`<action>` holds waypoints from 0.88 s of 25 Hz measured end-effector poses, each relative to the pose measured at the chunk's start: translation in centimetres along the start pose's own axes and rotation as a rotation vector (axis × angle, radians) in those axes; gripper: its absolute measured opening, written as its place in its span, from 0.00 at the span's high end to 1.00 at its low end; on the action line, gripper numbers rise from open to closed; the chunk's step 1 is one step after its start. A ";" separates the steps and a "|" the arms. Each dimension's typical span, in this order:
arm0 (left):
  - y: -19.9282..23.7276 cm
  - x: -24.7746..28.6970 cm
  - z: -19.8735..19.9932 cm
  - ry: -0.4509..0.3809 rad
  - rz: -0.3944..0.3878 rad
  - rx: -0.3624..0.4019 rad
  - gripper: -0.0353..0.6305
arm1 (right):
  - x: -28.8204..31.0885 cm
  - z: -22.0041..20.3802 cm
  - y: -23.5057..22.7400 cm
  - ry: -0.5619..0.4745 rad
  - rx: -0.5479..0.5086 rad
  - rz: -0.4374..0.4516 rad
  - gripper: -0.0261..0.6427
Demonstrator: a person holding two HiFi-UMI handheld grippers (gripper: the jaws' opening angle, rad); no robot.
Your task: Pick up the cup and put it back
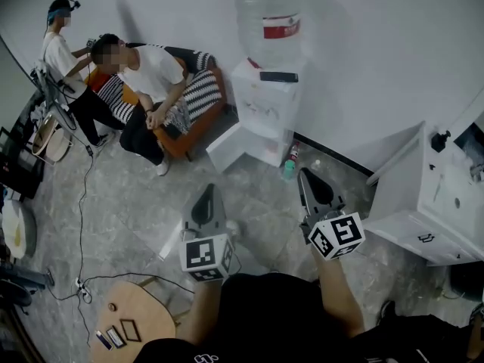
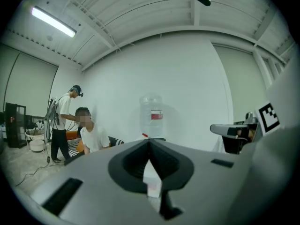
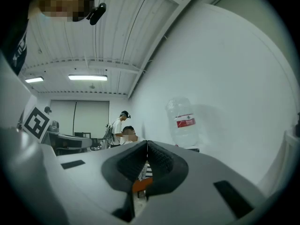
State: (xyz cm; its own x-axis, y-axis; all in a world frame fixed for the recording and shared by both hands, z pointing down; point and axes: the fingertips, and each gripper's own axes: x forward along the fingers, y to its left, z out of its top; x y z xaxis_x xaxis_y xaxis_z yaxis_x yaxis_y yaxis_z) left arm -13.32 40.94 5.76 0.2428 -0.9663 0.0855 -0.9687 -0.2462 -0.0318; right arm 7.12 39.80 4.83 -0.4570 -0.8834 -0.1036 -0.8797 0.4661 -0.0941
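Observation:
I cannot make out a cup in any view. In the head view my left gripper [image 1: 209,193] and my right gripper [image 1: 307,177] are held side by side above the floor, both pointing toward the water dispenser [image 1: 266,100]. The left gripper view has the left gripper [image 2: 150,142] with its jaws meeting at the tip and nothing between them. My right gripper [image 3: 147,145] is likewise shut and empty in its own view. The dispenser's big clear bottle [image 2: 152,116] with a red label stands straight ahead of both.
A person sits on an orange striped sofa [image 1: 198,97] at the back left, and another person [image 1: 62,59] stands beside it. A white cabinet [image 1: 423,203] is at the right. A round wooden table [image 1: 140,308] is near my left side. Small bottles [image 1: 290,162] stand on the floor by the dispenser; cables [image 1: 82,203] trail at the left.

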 end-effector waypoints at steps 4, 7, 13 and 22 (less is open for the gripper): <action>4.6 4.4 -0.3 -0.001 0.037 -0.020 0.93 | 4.7 -1.8 -1.2 0.031 0.010 -0.017 0.95; 7.5 9.2 -0.4 0.009 0.032 -0.027 0.93 | 9.0 -3.2 -2.6 0.048 0.033 -0.036 0.94; 9.5 19.9 -0.1 0.031 -0.127 -0.026 0.93 | 19.2 -3.5 -4.9 0.039 0.020 -0.079 0.94; 10.7 32.0 1.9 0.005 -0.351 -0.018 0.93 | 30.8 -1.7 -5.1 0.017 -0.104 -0.087 0.94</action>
State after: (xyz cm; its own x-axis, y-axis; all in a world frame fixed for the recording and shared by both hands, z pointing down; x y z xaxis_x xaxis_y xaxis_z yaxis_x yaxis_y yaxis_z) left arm -15.80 7.22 6.22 0.5610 -0.8226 0.0925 -0.8270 -0.5619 0.0184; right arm -2.68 10.08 3.78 -0.3798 -0.9214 -0.0827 -0.9246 0.3810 0.0010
